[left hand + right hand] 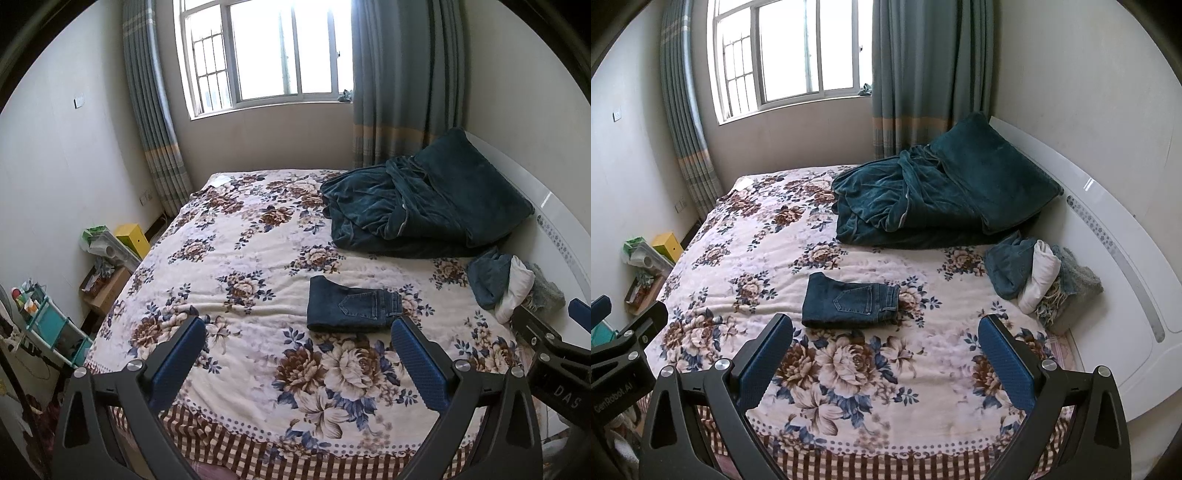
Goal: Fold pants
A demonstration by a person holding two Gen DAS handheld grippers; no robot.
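— Where are the jeans (352, 309) found?

— They are laid folded into a small flat rectangle on the flowered blanket (229, 258), near the middle of the bed, with a back pocket turned up.

— How are the tongs held?

— The left gripper (297, 363) is spread wide above the blanket, and nothing is held. The right gripper (884, 360) is spread wide too, empty. The jeans are touched by neither.

— What is seen behind?

— A dark green quilt (934, 195) is heaped by the headboard (1108, 229), and a small pile of clothes (1034, 280) is placed beside it.

Daylight from the window, soft and even

The window (266, 55) is blown out white; the bed (258, 295) lies evenly lit with faint shadows. Both views are sharp, bowed at the edges, with black corners.
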